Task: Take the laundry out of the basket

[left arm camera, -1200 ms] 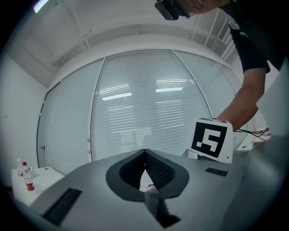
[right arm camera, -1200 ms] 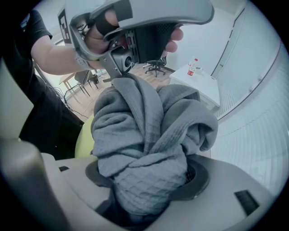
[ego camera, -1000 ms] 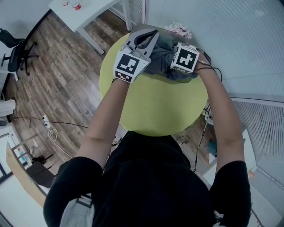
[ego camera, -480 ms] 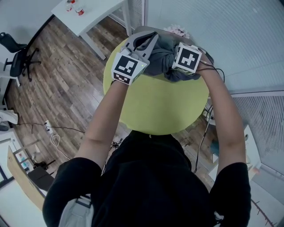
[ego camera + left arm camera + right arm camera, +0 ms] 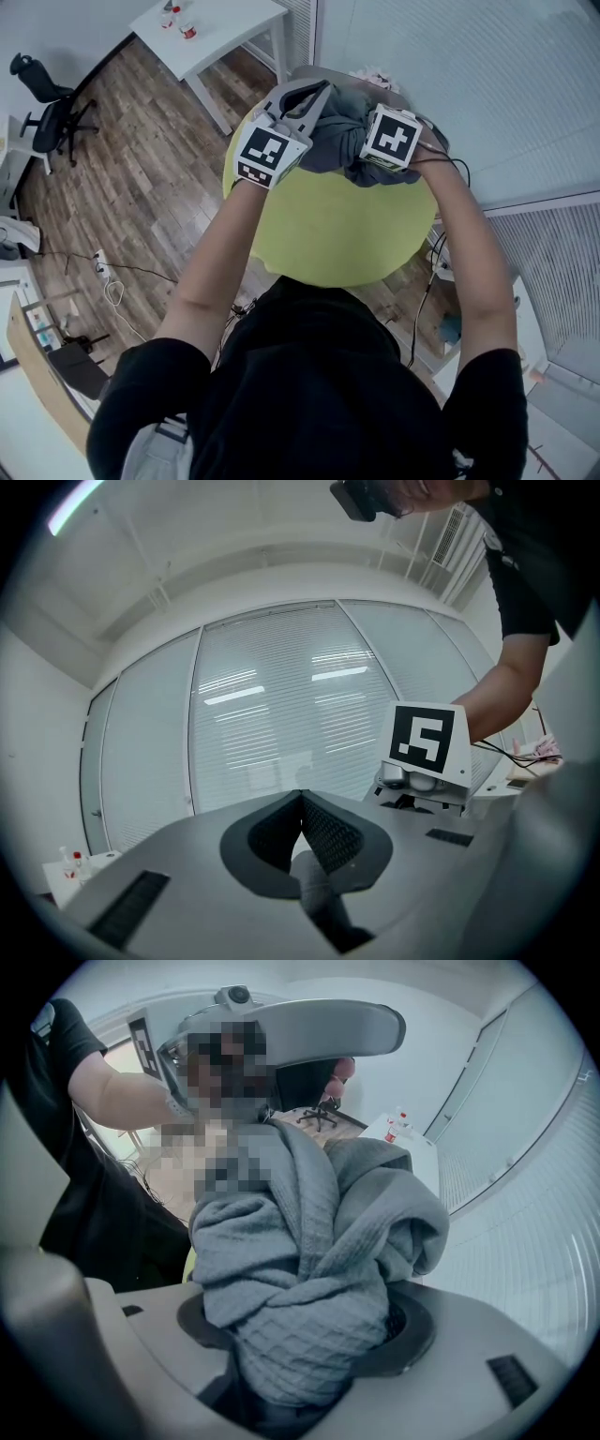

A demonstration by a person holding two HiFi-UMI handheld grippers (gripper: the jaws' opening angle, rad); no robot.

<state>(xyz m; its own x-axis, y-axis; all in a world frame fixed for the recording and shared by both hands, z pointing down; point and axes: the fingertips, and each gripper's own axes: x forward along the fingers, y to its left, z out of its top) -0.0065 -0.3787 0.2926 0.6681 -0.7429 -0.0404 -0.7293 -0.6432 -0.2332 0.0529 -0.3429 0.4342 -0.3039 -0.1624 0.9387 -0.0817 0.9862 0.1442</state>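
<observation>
Right tongs [image 5: 309, 1335] clamp a thick wad of grey laundry [image 5: 309, 1232]; left tongs [image 5: 301, 803] are pressed together on only a thin fold. That fold may slip free, dropping cloth onto the bench [image 5: 328, 234].

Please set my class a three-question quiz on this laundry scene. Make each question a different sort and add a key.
1. True or false: the right gripper is empty.
2. The round table below both grippers is: A white, B yellow-green, C black.
3. Fill in: the left gripper pinches a strip of cloth coloured ____.
Key: 1 false, it is shut on the grey garment. 2 B. 3 grey.
</observation>
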